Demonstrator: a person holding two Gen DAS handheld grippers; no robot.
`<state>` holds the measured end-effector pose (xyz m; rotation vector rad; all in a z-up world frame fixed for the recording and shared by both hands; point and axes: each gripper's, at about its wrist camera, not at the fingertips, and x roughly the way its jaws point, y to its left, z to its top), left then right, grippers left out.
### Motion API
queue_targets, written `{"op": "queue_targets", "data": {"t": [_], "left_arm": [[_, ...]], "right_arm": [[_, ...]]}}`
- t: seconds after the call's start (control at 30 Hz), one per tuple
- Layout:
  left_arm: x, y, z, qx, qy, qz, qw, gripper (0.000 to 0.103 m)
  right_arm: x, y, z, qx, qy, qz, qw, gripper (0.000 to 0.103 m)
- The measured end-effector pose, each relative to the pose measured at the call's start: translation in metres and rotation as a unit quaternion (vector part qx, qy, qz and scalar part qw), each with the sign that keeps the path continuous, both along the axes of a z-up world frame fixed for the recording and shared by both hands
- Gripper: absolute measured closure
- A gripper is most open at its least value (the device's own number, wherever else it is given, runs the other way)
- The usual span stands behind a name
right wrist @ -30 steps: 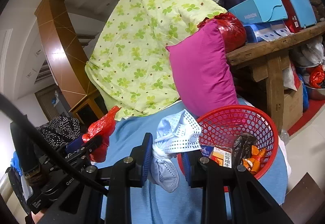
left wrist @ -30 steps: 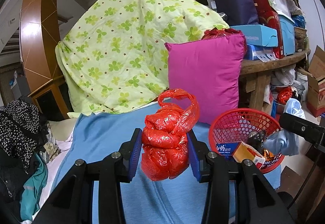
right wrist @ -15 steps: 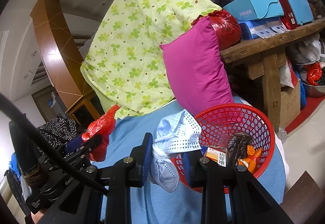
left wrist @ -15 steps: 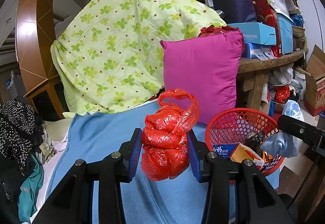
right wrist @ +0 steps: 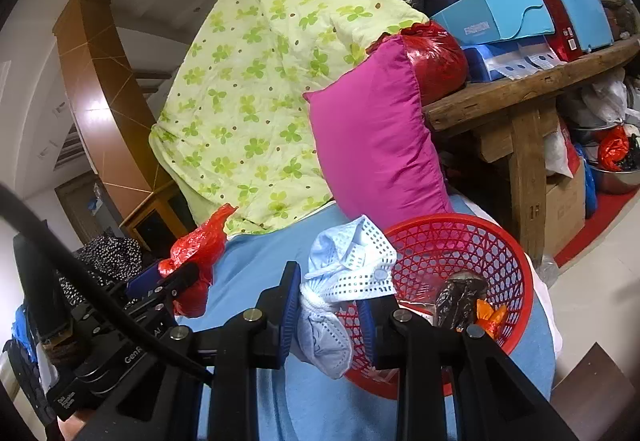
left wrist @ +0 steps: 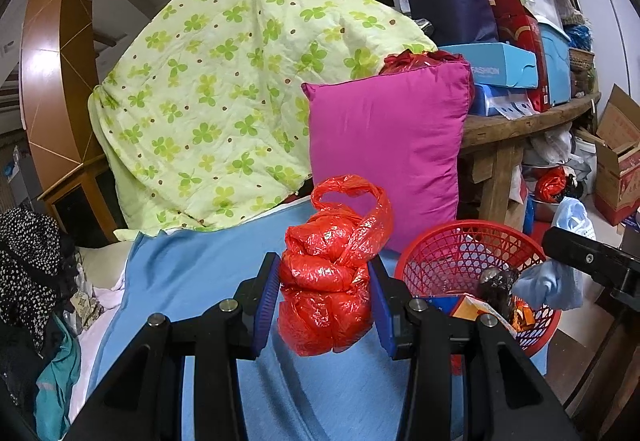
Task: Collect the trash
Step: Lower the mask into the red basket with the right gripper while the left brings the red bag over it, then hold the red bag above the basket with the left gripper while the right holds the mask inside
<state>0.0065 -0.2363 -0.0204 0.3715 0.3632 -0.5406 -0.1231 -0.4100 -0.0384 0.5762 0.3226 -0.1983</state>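
Observation:
My left gripper (left wrist: 324, 301) is shut on a knotted red plastic bag (left wrist: 332, 273), held above the blue bedsheet (left wrist: 192, 281), left of the red mesh basket (left wrist: 452, 253). My right gripper (right wrist: 330, 315) is shut on a crumpled pale blue perforated cloth (right wrist: 344, 281), at the basket's (right wrist: 460, 241) near left rim. The basket holds a dark wrapper (right wrist: 456, 297), orange wrappers (right wrist: 490, 317) and a small box (left wrist: 476, 311). In the right wrist view the left gripper (right wrist: 176, 281) with its red bag (right wrist: 198, 253) shows at the left. The right gripper's arm (left wrist: 592, 261) crosses the left wrist view at the right.
A magenta pillow (left wrist: 388, 149) and a green clover quilt (left wrist: 224, 89) lean behind the basket. A wooden table (right wrist: 528, 89) stacked with boxes and bags stands at the right, with more clutter under it. Dark clothes (left wrist: 28, 269) are piled at the left.
The left gripper with the red bag has shifted sideways; the basket and pillow slid a little left in its view. The right gripper barely moved and holds the cloth as before.

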Motion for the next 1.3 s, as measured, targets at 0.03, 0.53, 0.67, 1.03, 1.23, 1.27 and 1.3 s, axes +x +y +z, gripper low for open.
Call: {"op": "queue_targets", "data": {"t": [0.03, 0.53, 0.67, 1.03, 1.23, 1.27, 1.3], "left_arm": [[0.001, -0.003, 0.000, 0.000, 0.001, -0.002, 1.0000, 0.058], [0.006, -0.034, -0.002, 0.002, 0.010, -0.032, 0.9994, 0.058], [0.006, -0.040, -0.005, 0.001, 0.015, -0.038, 0.9992, 0.058], [0.011, -0.054, -0.013, 0.000, 0.034, -0.056, 0.9979, 0.058], [0.013, -0.063, -0.019, 0.002, 0.043, -0.066, 0.9969, 0.058], [0.014, -0.064, -0.020, 0.002, 0.046, -0.068, 0.9966, 0.058], [0.015, -0.065, -0.021, 0.002, 0.050, -0.070, 0.9963, 0.058]], "right_arm": [[0.001, -0.002, 0.000, 0.000, 0.000, -0.001, 1.000, 0.074], [0.000, -0.025, -0.002, 0.005, 0.010, -0.025, 1.000, 0.074], [0.000, -0.030, -0.005, 0.006, 0.015, -0.030, 0.999, 0.074], [-0.002, -0.038, -0.009, 0.009, 0.026, -0.043, 0.999, 0.074], [-0.003, -0.046, -0.013, 0.014, 0.029, -0.053, 0.998, 0.074], [-0.004, -0.047, -0.014, 0.015, 0.030, -0.054, 0.998, 0.074], [-0.004, -0.048, -0.014, 0.016, 0.031, -0.055, 0.998, 0.074]]}}
